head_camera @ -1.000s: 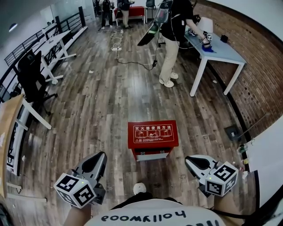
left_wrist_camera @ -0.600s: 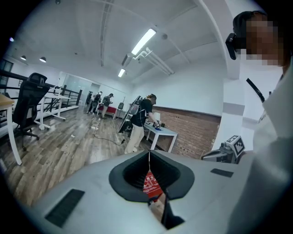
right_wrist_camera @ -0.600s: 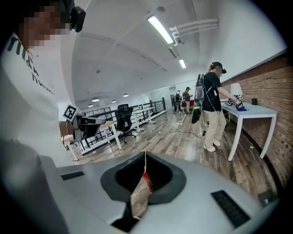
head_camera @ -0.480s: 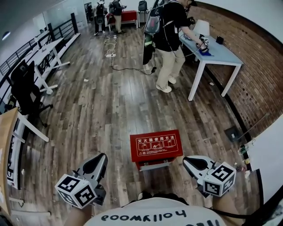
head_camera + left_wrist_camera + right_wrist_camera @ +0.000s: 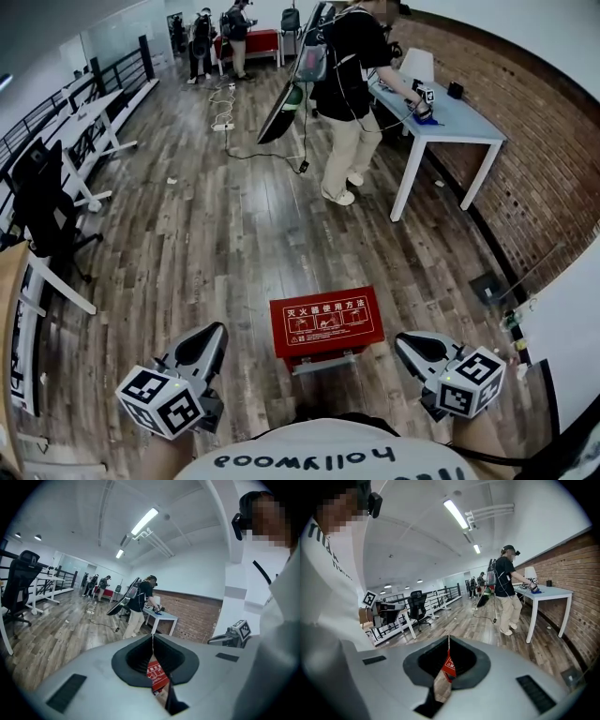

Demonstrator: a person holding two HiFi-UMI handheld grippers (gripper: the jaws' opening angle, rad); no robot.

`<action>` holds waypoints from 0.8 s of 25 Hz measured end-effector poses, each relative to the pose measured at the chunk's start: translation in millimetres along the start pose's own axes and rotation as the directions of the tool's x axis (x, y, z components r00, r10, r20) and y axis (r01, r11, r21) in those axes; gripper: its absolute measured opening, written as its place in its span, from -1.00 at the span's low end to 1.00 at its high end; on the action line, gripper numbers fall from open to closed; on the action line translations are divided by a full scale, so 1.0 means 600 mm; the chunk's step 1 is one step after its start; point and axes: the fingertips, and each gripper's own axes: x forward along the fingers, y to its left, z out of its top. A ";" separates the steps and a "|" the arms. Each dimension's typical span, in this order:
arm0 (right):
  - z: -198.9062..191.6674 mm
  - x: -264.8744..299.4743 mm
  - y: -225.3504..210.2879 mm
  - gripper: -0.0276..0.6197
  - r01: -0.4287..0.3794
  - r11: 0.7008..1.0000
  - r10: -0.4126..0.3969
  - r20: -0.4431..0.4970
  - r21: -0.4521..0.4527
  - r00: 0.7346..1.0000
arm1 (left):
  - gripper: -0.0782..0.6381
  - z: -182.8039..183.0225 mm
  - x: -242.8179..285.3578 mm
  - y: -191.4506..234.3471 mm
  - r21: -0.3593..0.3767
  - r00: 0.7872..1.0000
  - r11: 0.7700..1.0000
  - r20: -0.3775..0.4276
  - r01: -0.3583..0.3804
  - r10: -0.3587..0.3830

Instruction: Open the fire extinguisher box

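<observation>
Here's the left hand-held gripper, held low over the wooden floor, its jaws pressed tight together with nothing between them. In its own view the two dark pads meet in one thin seam on the left hand-held gripper.

The right hand-held gripper is the same: jaws closed flat against each other and empty, the seam running straight up on the right hand-held gripper.

The fire extinguisher box sits on the floor between the two, ahead and to the right of the left one, ahead and to the left of the right one, and touched by neither. Its red top with the white instruction panel faces up. Each gripper view catches a sliver of red below the closed pads: the fire extinguisher box from the left, the fire extinguisher box from the right.

Well beyond both tips, a person in dark top and light trousers stands at a white worktop along the brick wall. Far off to the left gripper's side stands a black office chair.
</observation>
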 end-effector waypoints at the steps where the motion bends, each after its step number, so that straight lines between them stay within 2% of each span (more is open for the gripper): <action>1: 0.001 0.006 -0.004 -0.88 0.001 1.000 -0.001 0.008 0.007 1.000 | -0.75 0.000 0.003 0.003 0.006 1.000 1.000 -0.003 0.000 0.000; 6: 0.003 0.028 -0.005 -0.88 -0.005 1.000 0.005 0.007 -0.008 1.000 | -0.75 -0.009 0.017 0.019 0.004 1.000 1.000 -0.018 0.002 -0.002; 15: -0.023 0.016 -0.023 -0.88 0.026 1.000 -0.025 -0.073 0.012 0.997 | -0.75 -0.030 0.058 0.017 -0.036 0.998 0.999 -0.052 0.039 -0.040; 20: -0.023 0.029 -0.026 -0.88 -0.019 1.000 0.017 -0.110 -0.015 0.994 | -0.75 -0.047 0.063 0.024 -0.064 0.998 0.998 -0.060 0.004 -0.008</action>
